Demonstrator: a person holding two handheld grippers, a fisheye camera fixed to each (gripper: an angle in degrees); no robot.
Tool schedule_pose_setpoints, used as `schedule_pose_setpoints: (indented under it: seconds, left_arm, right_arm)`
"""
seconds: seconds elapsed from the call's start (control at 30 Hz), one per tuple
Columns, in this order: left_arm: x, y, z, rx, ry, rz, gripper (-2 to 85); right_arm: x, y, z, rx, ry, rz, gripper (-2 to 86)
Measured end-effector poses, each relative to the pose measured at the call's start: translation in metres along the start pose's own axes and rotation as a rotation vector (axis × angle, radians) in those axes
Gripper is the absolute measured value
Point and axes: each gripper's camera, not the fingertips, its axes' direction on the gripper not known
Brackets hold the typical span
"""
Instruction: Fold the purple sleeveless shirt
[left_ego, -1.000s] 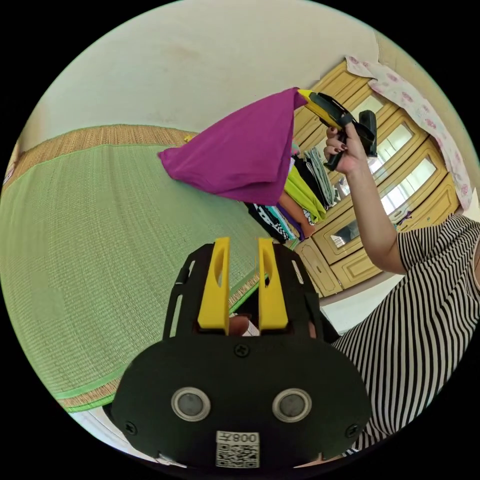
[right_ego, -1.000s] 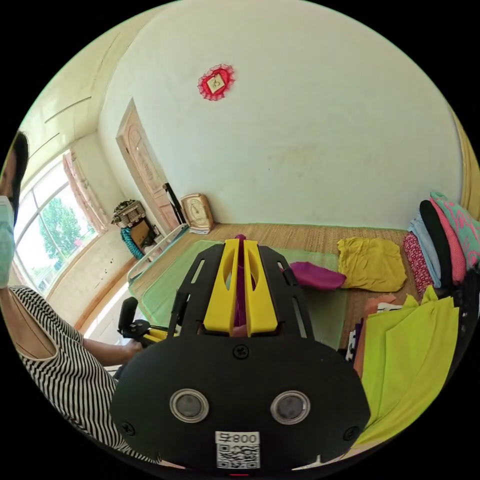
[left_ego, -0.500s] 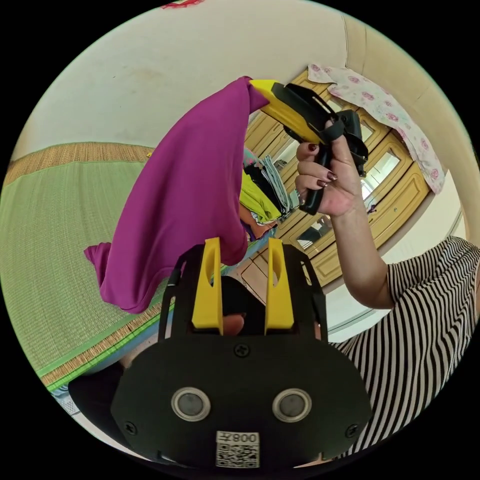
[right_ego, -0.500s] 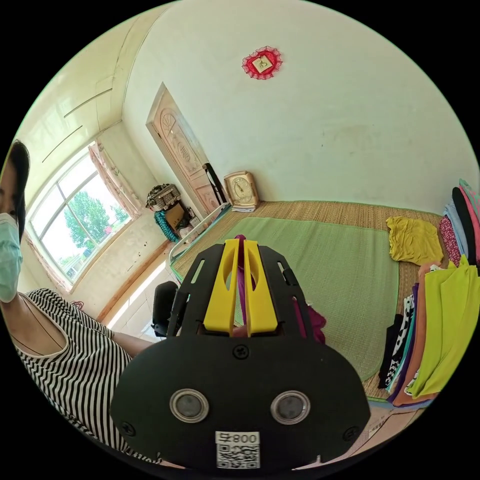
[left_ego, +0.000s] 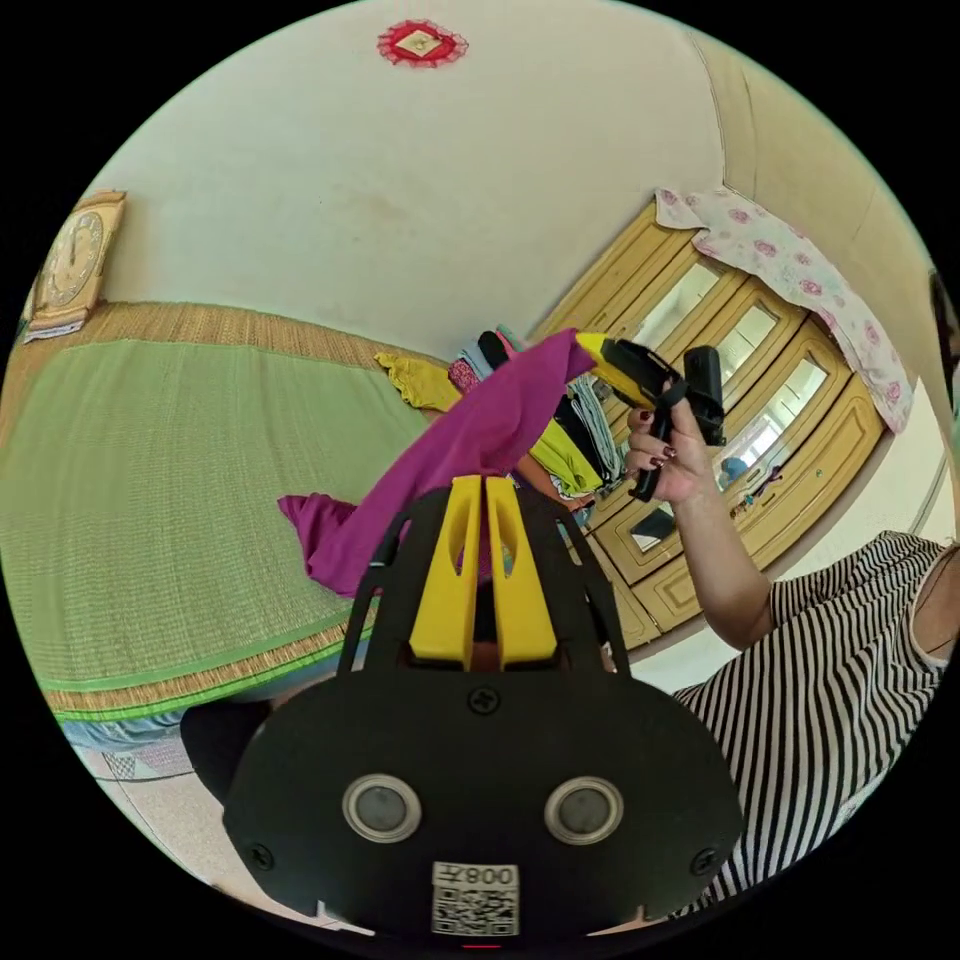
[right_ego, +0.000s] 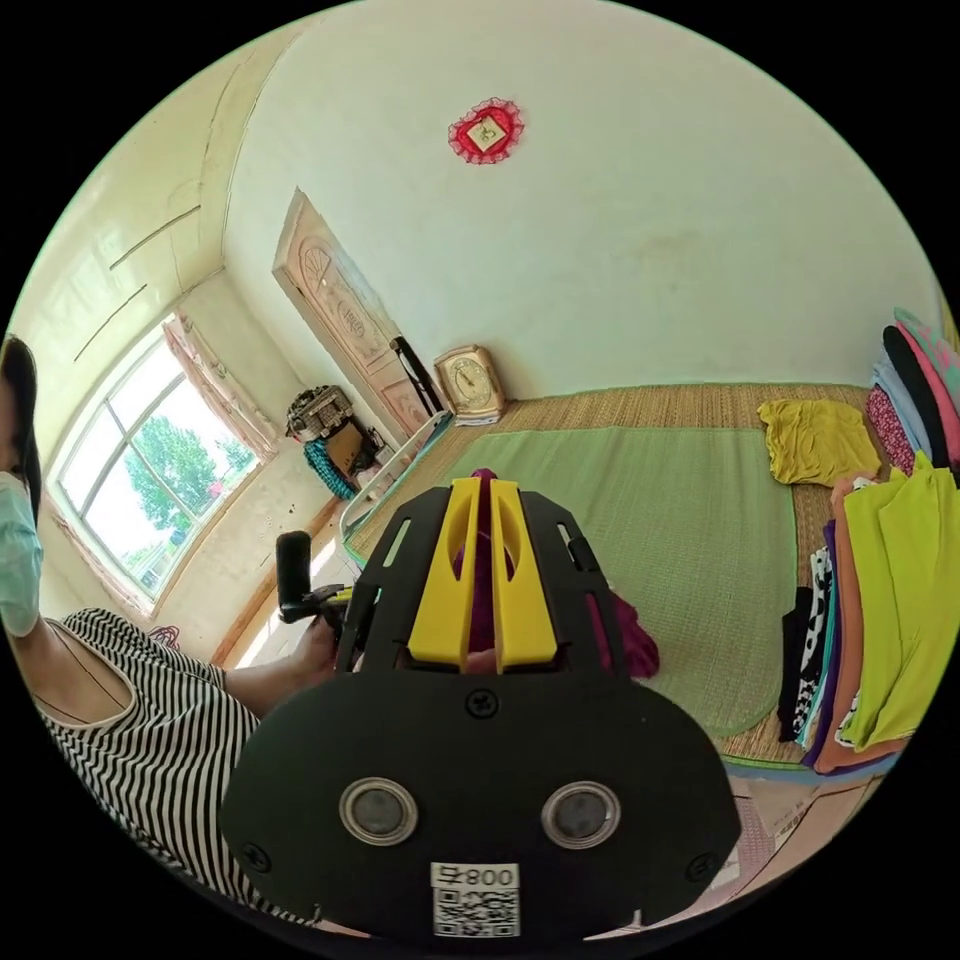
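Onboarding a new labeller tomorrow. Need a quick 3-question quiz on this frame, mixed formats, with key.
1. True or false: the right gripper is shut on the purple shirt.
2. Which colour is the garment lying alone on the mat near the far wall? A) yellow B) white C) black
3. Fill in: the shirt's lower end rests on the green ____.

Key
1. True. In the right gripper view purple cloth sits between the closed jaws. In the left gripper view the left gripper has its jaws together at the shirt's edge, though a grip cannot be told.
2. A, the yellow garment.
3. mat
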Motion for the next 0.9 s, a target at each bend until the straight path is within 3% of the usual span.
schedule_pose_setpoints:
  seconds: [0.17, 0.47, 0.73, 0.9]
  left_arm:
    - [-0.008, -0.018, -0.078, 0.099, -0.082, 0.017, 0.4]
    - [0.014, -0.067, -0.118, 0.109, -0.148, 0.151, 0.3]
    - [-0.014, -0.080, -0.159, 0.174, -0.253, 0.061, 0.5]
    - [-0.041, -0.075, -0.194, 0.194, -0.385, -0.002, 0.4]
  right_arm:
    - [0.039, 0.009, 0.006, -0.032, -0.028, 0.088, 1.3]
    - [0.072, 0.016, 0.019, -0.109, -0.146, 0.136, 1.0]
    - [0.101, 0.041, 0.039, -0.151, -0.077, 0.213, 0.4]
    - [0.119, 0.078, 0.105, -0.351, 0.012, 0.280, 2.1]
